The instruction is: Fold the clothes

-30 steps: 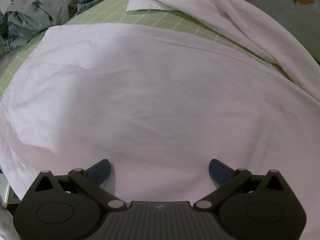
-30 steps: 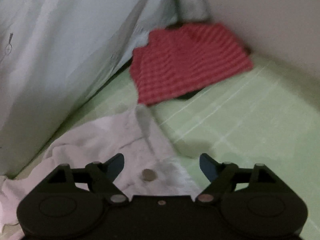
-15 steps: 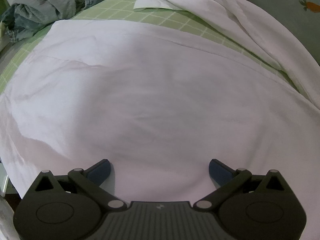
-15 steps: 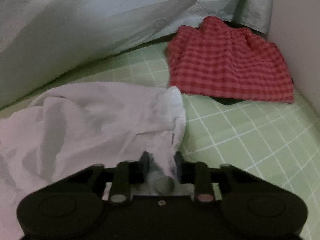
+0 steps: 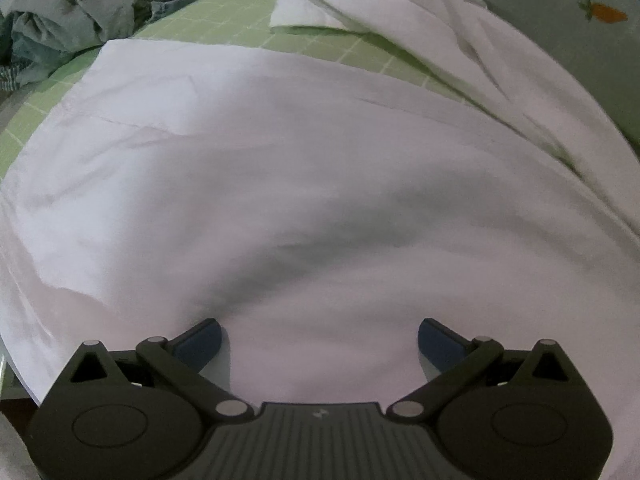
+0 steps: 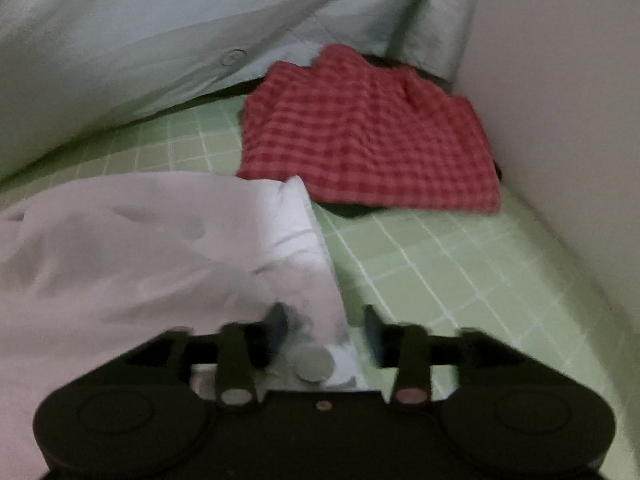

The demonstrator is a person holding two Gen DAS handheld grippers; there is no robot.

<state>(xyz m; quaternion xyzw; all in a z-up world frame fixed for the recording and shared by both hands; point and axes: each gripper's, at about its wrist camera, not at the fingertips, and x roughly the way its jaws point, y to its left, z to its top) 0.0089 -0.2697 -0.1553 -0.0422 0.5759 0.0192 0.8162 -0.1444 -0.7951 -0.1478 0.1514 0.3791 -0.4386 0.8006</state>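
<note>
My right gripper [image 6: 324,326] is smeared with motion blur, so I can't tell whether its fingers press the white shirt [image 6: 168,248] between them or stand just off it. The red checked cloth [image 6: 372,136] covers something dark underneath; only a sliver pokes out at its near edge, too little to name. The pale green pillow [image 6: 132,36] runs off the top and left of the right view. On the left view, the shirt [image 5: 304,168] spills past both side edges, and my left gripper [image 5: 319,336] hides its near hem. The grey clothes pile [image 5: 68,12] is cut off at the top left corner, a muddle I can't sort.
</note>
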